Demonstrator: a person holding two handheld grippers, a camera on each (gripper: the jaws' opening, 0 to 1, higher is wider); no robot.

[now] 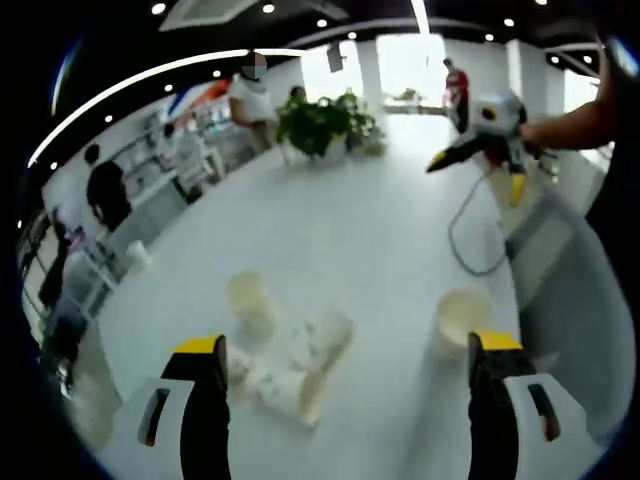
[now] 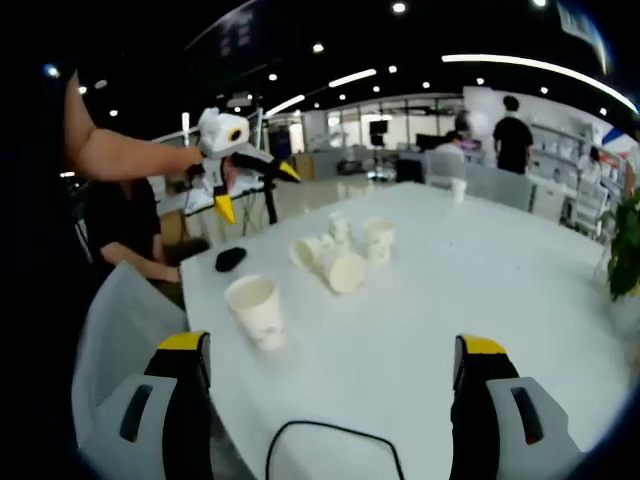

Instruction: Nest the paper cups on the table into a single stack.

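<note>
Several white paper cups stand or lie on the white table (image 1: pixel 330 230). One upright cup (image 1: pixel 463 318) is just beyond my left gripper's right jaw. Another upright cup (image 1: pixel 250 300) stands to the left, and two tipped cups (image 1: pixel 318 350) lie between the jaws. My left gripper (image 1: pixel 347 343) is open and holds nothing. My right gripper (image 1: pixel 477 175) hovers open over the far side of the table. In the right gripper view, my right gripper (image 2: pixel 332 345) is open above the table, with an upright cup (image 2: pixel 255 310) ahead and the cluster of cups (image 2: pixel 340 260) beyond. My left gripper (image 2: pixel 258 190) hangs open at the upper left.
A black cable (image 1: pixel 470 230) loops on the table, and the cable (image 2: pixel 330 440) also shows near the table edge. A small black object (image 2: pixel 230 258) lies by the edge. A grey chair (image 2: pixel 120 320) stands beside the table. A potted plant (image 1: pixel 320 120) sits at the far end. People stand around.
</note>
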